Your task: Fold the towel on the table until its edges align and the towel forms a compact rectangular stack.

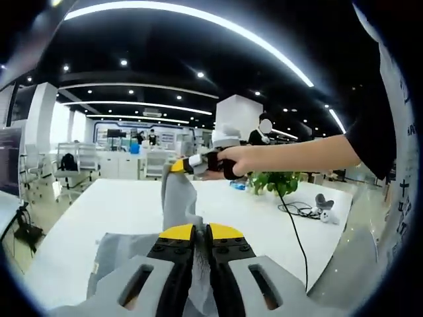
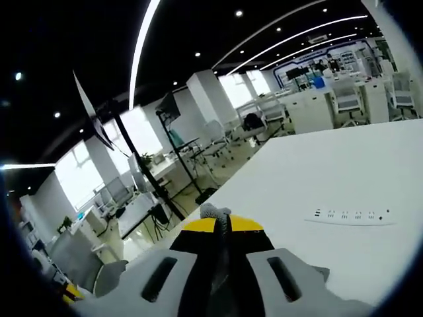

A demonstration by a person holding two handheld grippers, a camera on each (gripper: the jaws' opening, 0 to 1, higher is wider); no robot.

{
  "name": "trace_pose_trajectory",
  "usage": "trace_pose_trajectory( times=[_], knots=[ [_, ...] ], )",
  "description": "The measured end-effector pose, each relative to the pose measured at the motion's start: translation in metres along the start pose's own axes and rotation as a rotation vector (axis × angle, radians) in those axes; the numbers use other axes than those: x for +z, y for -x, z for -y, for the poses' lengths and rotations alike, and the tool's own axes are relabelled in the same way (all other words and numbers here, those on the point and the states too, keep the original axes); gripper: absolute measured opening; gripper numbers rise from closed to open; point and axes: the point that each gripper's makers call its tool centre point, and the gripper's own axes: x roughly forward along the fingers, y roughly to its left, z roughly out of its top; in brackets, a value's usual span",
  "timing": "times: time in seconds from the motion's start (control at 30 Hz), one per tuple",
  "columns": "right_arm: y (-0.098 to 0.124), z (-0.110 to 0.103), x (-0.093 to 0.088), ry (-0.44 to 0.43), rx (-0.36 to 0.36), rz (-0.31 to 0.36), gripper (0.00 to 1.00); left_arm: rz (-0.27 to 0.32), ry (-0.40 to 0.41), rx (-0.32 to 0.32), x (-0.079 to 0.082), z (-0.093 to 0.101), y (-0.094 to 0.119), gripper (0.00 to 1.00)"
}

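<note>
Fingers of left gripper [image 1: 200, 232] pressed together on grey towel [image 1: 177, 198], cloth pinched between yellow tips. Right gripper [image 2: 221, 226] likewise clamped on towel corner, small grey tuft poking above its tips. In left gripper view, right gripper held in person's hand [image 1: 232, 160], lifting towel edge above white table [image 1: 125, 205]; cloth hangs taut between both grippers. Green plant [image 1: 276, 181], black cable [image 1: 294, 231] on far table side. White power strip [image 2: 349, 215] lies on table in right gripper view.
</note>
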Motion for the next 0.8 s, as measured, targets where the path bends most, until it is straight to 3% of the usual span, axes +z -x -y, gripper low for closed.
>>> trace_pose_trajectory(
  times=[0.2, 0.43, 0.8],
  knots=[
    [-0.012, -0.002, -0.014, -0.009, -0.001, -0.022, 0.03, -0.03, 0.032, 0.05, -0.018, -0.019, 0.005, 0.07],
    [-0.027, -0.008, -0.023, -0.03, 0.01, -0.038, 0.03, -0.047, 0.051, 0.097, -0.028, -0.037, 0.014, 0.07],
    [-0.047, -0.021, -0.026, -0.041, 0.029, -0.041, 0.03, -0.029, 0.083, 0.172, -0.029, -0.058, 0.024, 0.07]
  ],
)
